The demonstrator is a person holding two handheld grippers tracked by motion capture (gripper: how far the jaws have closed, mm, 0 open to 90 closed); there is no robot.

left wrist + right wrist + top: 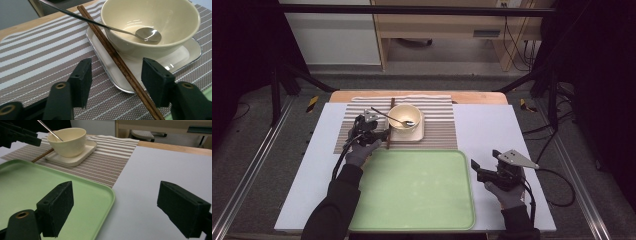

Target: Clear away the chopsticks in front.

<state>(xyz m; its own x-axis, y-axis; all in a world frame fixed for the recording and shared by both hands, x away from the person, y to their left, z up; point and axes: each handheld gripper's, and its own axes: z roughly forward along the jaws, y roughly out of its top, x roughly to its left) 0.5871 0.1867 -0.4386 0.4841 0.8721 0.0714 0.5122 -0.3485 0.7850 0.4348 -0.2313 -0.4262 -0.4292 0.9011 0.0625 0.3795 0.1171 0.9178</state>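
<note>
The chopsticks [117,62] lie as a pair on the striped mat [37,60], leaning over the left rim of the small tray [190,52] that holds the bowl [150,17] and spoon [147,34]. The left tongs [116,82] straddle their near end, jaws half spread and not yet pressing on the wood. The sticks look light, stiff and smooth, so they may roll or splay; gripping both together near the end resting on the mat seems safest. The right tongs [115,210] hang released above the bench [155,182], beside the green tray [30,182].
</note>
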